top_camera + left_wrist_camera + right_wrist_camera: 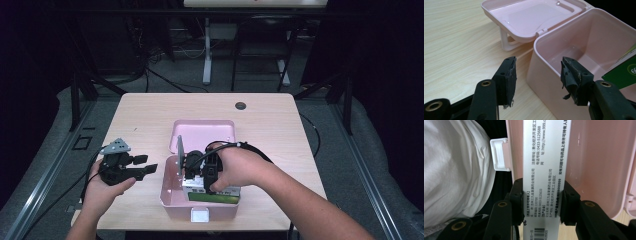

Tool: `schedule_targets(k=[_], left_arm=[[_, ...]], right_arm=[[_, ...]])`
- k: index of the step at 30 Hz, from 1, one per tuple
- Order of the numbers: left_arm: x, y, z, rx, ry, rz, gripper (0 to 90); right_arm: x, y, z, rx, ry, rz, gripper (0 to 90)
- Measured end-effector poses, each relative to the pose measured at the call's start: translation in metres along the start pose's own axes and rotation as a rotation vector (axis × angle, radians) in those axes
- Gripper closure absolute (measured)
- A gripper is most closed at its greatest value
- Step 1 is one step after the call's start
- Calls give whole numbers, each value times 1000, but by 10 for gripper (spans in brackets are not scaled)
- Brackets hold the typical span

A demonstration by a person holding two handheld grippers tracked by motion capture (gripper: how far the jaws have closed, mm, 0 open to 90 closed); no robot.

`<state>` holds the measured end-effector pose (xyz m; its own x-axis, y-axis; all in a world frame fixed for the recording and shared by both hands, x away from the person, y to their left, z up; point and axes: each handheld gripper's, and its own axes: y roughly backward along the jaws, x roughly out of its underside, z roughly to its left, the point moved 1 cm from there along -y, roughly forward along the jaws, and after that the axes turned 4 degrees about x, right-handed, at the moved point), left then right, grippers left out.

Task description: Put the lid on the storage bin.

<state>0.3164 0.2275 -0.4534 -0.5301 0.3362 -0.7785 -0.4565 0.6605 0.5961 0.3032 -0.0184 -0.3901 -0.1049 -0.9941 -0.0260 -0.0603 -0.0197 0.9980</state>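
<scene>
1. Right now your right gripper (541,202) is clamped on the medicine carton (542,170), jaws pressed against its two narrow sides, printed white face toward the camera.
2. Carton sits partly inside the pink box (172,192); in the high view its green edge (215,196) lies low along the near wall, with your right hand (240,167) over it. Gripping by the narrow sides probably keeps the pads clear of the box walls while it goes in.
3. Your left gripper (537,75) is apart and holds nothing; its jaws straddle the box's near wall without touching it. In the high view it hovers left of the box (131,167), likely parked there to steady the box if it slides.
4. Lid (202,135) is hinged back flat on the table (145,117) behind the box, so the opening stays clear from above.
5. White latch (201,215) on the front wall faces you, unfastened.
6. Judgement: placing step, carton nearly seated, not released yet. Whether it touches the floor of the box, can't tell.
</scene>
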Motion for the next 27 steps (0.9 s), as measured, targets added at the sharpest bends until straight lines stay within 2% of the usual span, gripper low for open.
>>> schedule_targets(k=[8,11,18,23,27], left_arm=[[0,-3,-3,-1,-8,5,463],[0,-3,-3,-1,-13,7,463],[-1,-6,-5,-1,-20,10,464],[0,-8,-7,-3,-23,12,464],[-1,-8,-8,-5,-25,11,464]], right_arm=[[1,-7,1,-7,11,2,615],[1,-11,2,-24,14,-4,615],[0,-21,5,-25,52,0,616],[2,-28,5,-30,63,-13,616],[1,-34,6,-27,74,-2,616]])
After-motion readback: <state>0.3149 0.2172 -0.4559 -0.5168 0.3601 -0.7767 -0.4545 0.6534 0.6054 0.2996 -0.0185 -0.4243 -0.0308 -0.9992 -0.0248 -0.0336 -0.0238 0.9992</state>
